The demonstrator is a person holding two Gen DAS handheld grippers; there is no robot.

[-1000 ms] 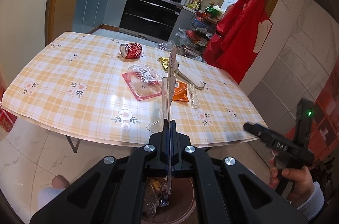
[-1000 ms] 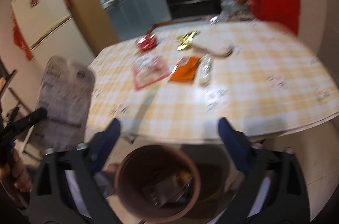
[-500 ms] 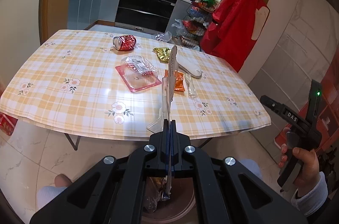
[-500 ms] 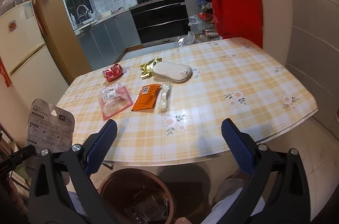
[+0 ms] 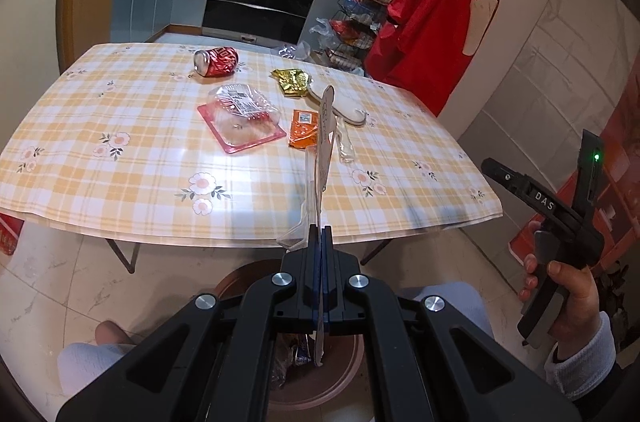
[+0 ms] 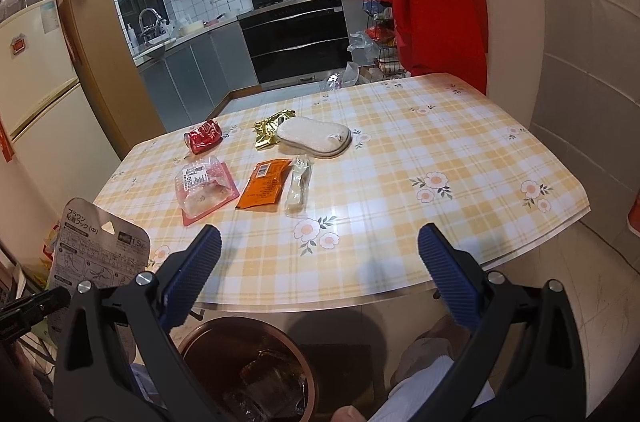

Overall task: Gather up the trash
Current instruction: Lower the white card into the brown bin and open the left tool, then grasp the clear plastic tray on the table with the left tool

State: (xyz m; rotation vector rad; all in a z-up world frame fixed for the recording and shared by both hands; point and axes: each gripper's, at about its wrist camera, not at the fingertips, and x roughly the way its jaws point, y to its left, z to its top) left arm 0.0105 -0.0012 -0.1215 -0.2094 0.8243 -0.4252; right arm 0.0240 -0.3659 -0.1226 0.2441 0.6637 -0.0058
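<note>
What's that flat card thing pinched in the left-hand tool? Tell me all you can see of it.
The card is a flat grey packaging backing card with a triangular hang hole near its rounded top, printed with Japanese text and small instruction drawings. A clear plastic blister clings to one face. It looks like thin cardboard. The left gripper is shut on its lower part, holding it upright, edge-on to that camera. Its bottom end hangs above the brown bin on the floor, short of the table.
</note>
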